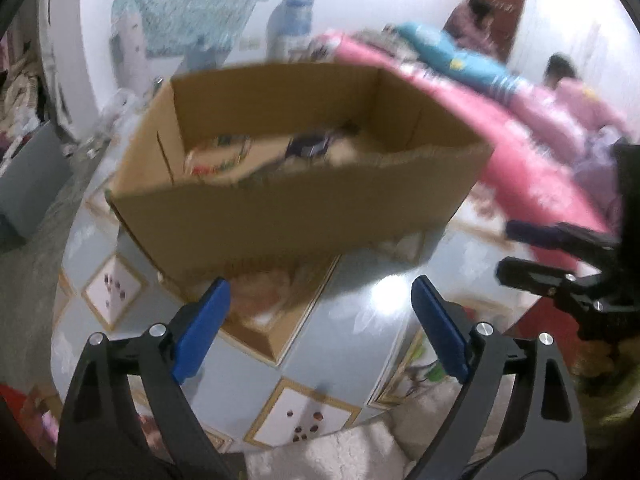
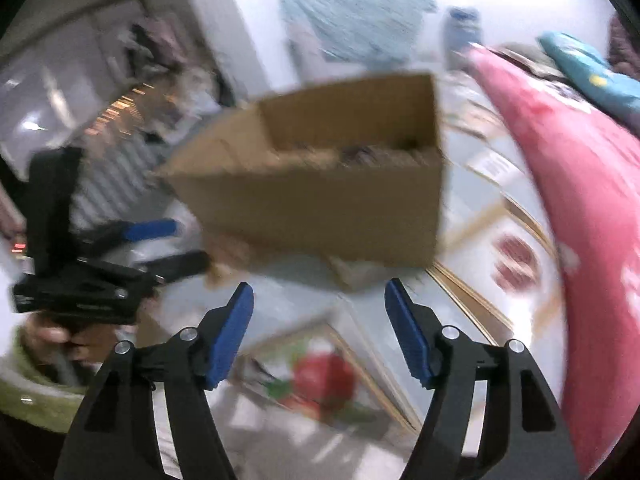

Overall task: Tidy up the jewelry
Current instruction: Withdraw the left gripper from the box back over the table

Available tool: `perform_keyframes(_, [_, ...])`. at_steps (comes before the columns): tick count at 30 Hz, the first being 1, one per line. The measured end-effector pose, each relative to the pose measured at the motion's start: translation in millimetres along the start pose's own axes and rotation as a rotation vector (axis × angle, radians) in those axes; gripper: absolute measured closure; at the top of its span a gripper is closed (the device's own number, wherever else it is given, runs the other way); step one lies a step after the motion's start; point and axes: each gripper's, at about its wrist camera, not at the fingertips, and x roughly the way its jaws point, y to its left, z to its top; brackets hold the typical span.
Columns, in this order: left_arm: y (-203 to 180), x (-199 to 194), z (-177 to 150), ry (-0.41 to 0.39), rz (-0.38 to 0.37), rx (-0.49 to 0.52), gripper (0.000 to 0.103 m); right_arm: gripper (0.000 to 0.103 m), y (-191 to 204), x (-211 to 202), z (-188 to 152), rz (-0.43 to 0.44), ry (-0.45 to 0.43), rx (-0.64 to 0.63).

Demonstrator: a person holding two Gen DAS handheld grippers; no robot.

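Box (image 1: 280, 216) mid-table | left tongs (image 1: 320, 304) open, short of rim

An open brown cardboard box (image 1: 304, 208) stands upright on the patterned tabletop (image 1: 360, 320), one corner turned toward the near edge. Inside, low against its bottom, lie blurred pieces: a dark item (image 1: 310, 146) near the middle, and colourful beaded pieces (image 1: 218, 162) to its left.
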Motion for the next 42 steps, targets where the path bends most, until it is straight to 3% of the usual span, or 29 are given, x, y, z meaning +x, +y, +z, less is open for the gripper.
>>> perform_keyframes(6, [-16,41,-9,0.119,0.112,0.000,0.015,0.036,-16,14,-19,-0.155,0.077,0.048])
perform_keyframes(12, [-25,64,-8,0.164,0.172,-0.009,0.015,0.030,-22,21,-26,-0.223,0.120,0.055])
perform_keyframes(26, [-47,76,-2,0.151,0.243,0.012,0.008,0.021,-28,36,-18,-0.293,0.124,0.041])
perform_keyframes(42, [-32,78,-8,0.161,0.242,-0.062,0.008,0.006,-32,53,-20,-0.352,0.164,0.022])
